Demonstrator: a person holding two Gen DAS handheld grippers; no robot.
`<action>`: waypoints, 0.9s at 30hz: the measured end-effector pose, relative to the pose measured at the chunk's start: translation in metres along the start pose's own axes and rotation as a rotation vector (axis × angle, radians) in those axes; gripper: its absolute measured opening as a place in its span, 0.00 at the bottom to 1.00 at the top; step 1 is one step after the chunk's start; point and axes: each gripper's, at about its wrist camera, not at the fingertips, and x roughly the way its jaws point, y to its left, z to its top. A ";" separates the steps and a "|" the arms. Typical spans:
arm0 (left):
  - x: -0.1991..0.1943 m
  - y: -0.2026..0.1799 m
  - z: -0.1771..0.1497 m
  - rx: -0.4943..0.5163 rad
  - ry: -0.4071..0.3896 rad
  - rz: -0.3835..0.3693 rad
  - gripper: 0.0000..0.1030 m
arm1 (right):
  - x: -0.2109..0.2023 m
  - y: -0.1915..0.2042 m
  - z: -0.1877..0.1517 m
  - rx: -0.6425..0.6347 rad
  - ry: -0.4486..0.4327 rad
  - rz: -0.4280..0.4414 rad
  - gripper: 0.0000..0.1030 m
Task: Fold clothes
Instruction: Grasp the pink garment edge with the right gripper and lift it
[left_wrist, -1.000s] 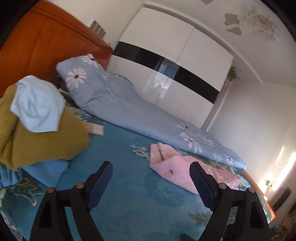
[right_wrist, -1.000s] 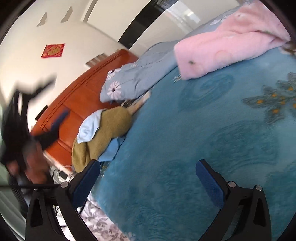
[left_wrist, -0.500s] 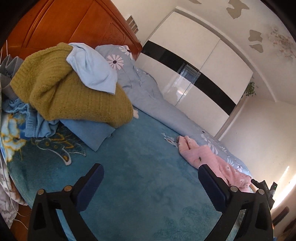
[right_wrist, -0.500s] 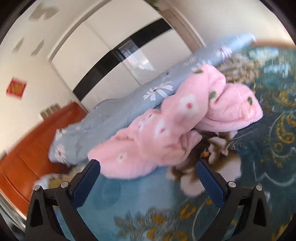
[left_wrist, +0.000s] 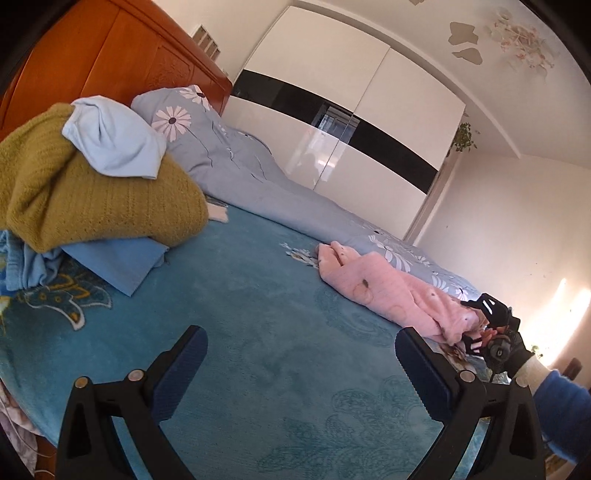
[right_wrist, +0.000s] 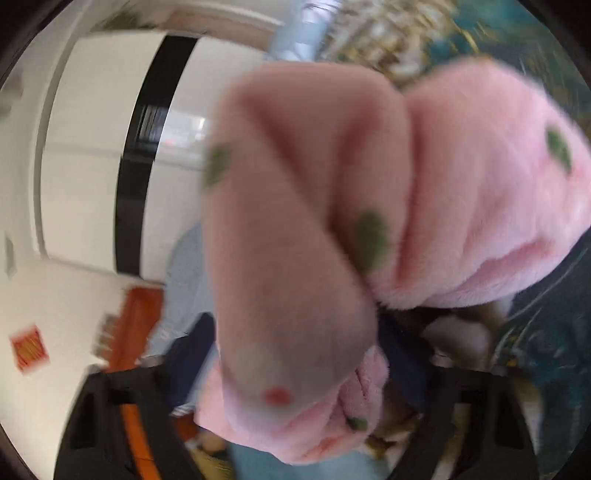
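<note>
A pink fleece garment (left_wrist: 388, 291) with small dark spots lies stretched on the teal bedspread (left_wrist: 258, 350), toward the far right. My right gripper (left_wrist: 480, 332) reaches into its right end in the left wrist view. In the right wrist view the pink garment (right_wrist: 332, 221) fills the frame, blurred, and sits between my right gripper's (right_wrist: 295, 369) jaws, which are narrowed on it. My left gripper (left_wrist: 299, 369) is open and empty above the bedspread, well short of the garment.
A pile of clothes sits at the left: a mustard knit sweater (left_wrist: 92, 192), a light blue top (left_wrist: 114, 136) and blue pieces (left_wrist: 114, 262) under it. A grey floral duvet (left_wrist: 258, 184) runs along the back. An orange headboard (left_wrist: 92, 55) and a white wardrobe (left_wrist: 351, 110) stand behind.
My right gripper swung to the pink garment, pushed in and narrowed its jaws on it. My left gripper has shifted its view a little and stays open.
</note>
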 end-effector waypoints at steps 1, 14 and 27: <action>0.000 0.000 0.001 0.002 0.014 -0.006 1.00 | 0.000 -0.002 0.002 0.015 0.005 0.031 0.60; -0.013 -0.040 0.020 0.076 0.048 0.035 1.00 | -0.089 0.087 0.057 -0.231 -0.151 0.105 0.13; 0.045 -0.095 0.015 -0.017 0.120 -0.141 1.00 | -0.388 0.239 0.126 -0.624 -0.732 -0.270 0.12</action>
